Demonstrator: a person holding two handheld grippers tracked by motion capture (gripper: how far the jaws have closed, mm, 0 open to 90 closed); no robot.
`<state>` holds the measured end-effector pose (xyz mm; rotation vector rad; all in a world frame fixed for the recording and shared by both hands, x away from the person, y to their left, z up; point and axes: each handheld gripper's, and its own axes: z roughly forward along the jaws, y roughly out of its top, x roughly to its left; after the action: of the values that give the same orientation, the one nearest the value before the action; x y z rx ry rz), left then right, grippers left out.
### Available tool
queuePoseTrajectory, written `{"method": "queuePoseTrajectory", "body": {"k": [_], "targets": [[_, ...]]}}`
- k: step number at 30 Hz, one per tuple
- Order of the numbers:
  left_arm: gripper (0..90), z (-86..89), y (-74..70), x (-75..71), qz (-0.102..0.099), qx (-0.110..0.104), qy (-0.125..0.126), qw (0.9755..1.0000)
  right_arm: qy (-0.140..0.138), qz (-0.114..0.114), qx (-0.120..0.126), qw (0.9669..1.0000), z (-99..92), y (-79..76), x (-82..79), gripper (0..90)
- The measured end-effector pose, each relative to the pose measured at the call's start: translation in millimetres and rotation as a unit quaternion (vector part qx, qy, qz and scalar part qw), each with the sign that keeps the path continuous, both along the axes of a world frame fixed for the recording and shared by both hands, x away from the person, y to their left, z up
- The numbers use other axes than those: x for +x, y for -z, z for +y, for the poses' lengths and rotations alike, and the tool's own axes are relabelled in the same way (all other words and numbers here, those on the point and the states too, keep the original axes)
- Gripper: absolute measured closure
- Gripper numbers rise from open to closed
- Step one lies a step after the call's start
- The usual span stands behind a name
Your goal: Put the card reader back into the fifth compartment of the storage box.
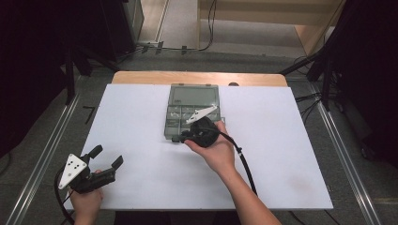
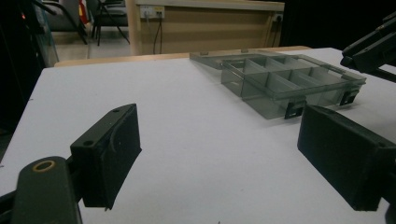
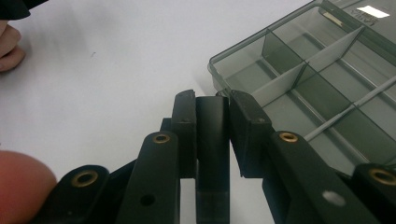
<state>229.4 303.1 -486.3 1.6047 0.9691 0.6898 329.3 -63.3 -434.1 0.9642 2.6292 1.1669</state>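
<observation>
A white table point(image 1: 141, 154) with a wooden edge stands on grey floor point(image 1: 42, 140); a wooden cabinet point(image 1: 281, 14) and black curtains point(image 1: 28, 56) behind.

Hand-held gripper point(image 3: 212, 105) clamped on box latch point(image 3: 212, 140)

You see a smoky transparent organizer box point(image 1: 193, 111) lying open in the middle of the white table, its lid folded flat behind. Its tray has many small compartments, and a dark latch tab point(image 3: 212, 140) at its front edge is clamped.
</observation>
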Motion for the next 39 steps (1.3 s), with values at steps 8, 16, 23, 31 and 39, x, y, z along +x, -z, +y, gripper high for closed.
{"method": "queuePoseTrajectory", "body": {"k": [8, 16, 23, 31, 39], "targets": [[13.6, 0.0, 0.0, 0.1, 0.000, 0.001, 0.001, 1.0000, 0.001, 0.000, 0.000, 1.0000, 4.4, -1.2, 8.5, 70.7], [13.6, 0.1, -0.1, 0.2, 0.000, 0.000, 0.001, 1.0000, 0.001, 0.000, 0.000, 1.0000, 9.6, -1.2, 15.6, 70.7], [13.5, 0.7, -0.3, 0.1, 0.001, 0.001, 0.001, 1.0000, 0.002, 0.002, -0.001, 1.0000, 13.5, -2.3, 21.5, 70.7], [13.6, 0.4, -0.2, 0.3, 0.000, 0.000, 0.001, 1.0000, 0.002, 0.002, -0.003, 1.0000, 19.1, -4.2, 29.0, 70.7], [13.6, 0.2, -0.1, 0.2, 0.000, 0.000, 0.002, 1.0000, 0.004, 0.006, -0.005, 1.0000, 24.4, -2.0, 37.0, 70.7]]}}
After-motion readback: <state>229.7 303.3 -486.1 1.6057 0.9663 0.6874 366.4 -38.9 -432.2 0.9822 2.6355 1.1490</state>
